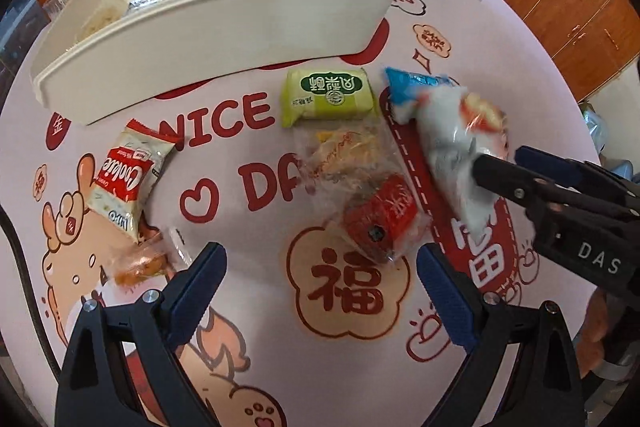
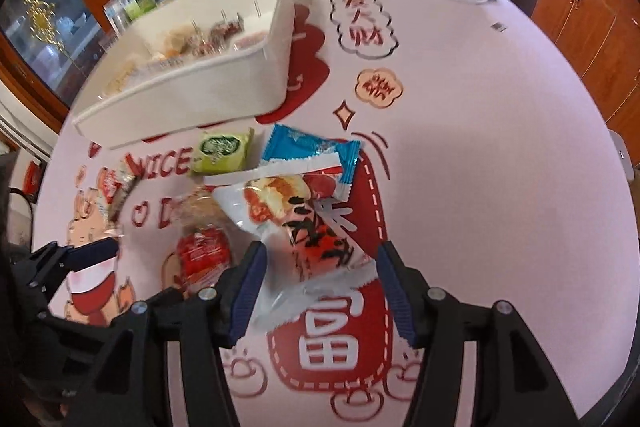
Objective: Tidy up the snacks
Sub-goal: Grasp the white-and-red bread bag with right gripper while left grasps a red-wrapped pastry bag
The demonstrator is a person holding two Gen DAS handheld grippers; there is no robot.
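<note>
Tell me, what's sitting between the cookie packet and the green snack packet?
Only bare tablecloth with red NICE lettering lies between the cookie packet and the green packet; the left wrist view shows it.
</note>
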